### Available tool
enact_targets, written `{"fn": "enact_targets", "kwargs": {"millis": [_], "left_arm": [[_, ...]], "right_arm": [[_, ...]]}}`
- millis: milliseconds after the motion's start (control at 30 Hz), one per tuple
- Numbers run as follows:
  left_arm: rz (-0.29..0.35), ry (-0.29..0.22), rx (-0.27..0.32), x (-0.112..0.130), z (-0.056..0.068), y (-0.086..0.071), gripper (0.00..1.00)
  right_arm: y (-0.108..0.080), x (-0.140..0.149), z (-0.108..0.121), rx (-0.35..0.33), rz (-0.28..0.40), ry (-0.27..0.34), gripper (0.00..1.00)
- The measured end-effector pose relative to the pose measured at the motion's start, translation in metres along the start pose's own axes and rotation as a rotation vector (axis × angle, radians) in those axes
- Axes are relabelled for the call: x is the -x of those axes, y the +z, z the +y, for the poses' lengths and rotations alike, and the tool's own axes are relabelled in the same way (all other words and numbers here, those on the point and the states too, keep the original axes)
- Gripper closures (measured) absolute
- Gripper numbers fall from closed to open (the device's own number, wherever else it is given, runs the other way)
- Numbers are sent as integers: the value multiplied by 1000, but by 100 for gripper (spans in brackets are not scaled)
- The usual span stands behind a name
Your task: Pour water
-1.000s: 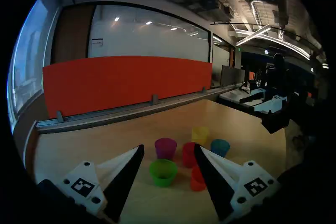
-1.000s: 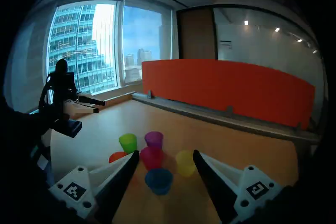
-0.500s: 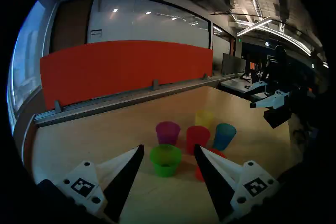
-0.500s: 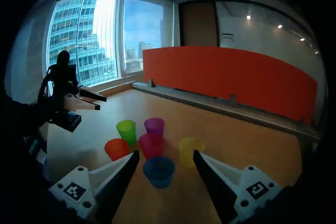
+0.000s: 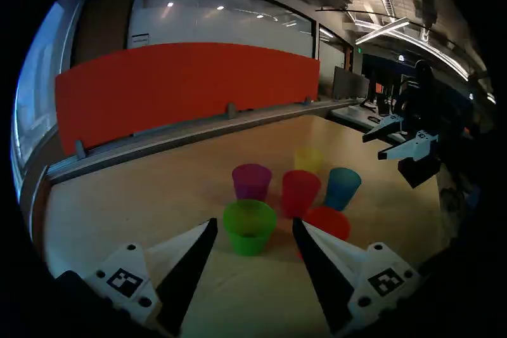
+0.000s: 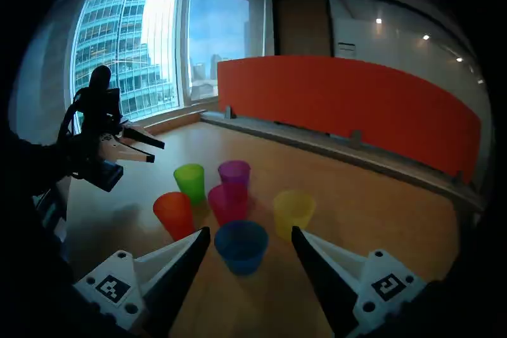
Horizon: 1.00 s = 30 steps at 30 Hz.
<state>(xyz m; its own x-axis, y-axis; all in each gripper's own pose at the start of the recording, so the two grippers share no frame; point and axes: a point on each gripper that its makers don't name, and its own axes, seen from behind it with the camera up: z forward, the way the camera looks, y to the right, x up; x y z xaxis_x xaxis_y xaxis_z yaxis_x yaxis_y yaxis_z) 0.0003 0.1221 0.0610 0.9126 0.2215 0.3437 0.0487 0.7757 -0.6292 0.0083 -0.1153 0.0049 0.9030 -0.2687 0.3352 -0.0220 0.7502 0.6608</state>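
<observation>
Several coloured plastic cups stand clustered on a wooden table. In the left gripper view my left gripper [image 5: 254, 222] is open, with the green cup [image 5: 249, 229] just beyond its fingertips. Behind it stand the purple cup [image 5: 251, 181], red cup [image 5: 300, 192], yellow cup [image 5: 308, 159], blue cup [image 5: 342, 188] and orange cup [image 5: 327, 223]. In the right gripper view my right gripper [image 6: 250, 231] is open, with the blue cup [image 6: 241, 247] at its tips. Beyond stand the red cup [image 6: 227, 203], yellow cup [image 6: 293, 210], purple cup [image 6: 234, 174], green cup [image 6: 190, 181] and orange cup [image 6: 173, 213]. Neither gripper touches a cup.
An orange divider panel [image 5: 184, 87] on a metal rail runs along the table's far edge. Each view catches the other hand-held gripper in the air beside the cups: the right gripper [image 5: 372, 149] and the left gripper [image 6: 158, 153]. Tall windows [image 6: 127, 52] lie beyond.
Both grippers have drawn closer to the cup cluster and tilted down. The cups now sit higher and larger in each view. No cup has moved.
</observation>
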Motion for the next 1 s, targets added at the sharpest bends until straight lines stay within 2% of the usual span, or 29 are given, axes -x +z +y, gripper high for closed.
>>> {"fn": "enact_targets", "kwargs": {"millis": [400,600,1000], "left_arm": [[-76,0,18,23,2,12,12],[-110,-4,15,32,-1,18,12],[-175,1,7,48,-11,33,13]], "right_arm": [[12,23,-2,-6,-42,-17,1],[18,30,-4,-10,-58,-39,1],[31,42,-4,-15,-83,-42,1]]}}
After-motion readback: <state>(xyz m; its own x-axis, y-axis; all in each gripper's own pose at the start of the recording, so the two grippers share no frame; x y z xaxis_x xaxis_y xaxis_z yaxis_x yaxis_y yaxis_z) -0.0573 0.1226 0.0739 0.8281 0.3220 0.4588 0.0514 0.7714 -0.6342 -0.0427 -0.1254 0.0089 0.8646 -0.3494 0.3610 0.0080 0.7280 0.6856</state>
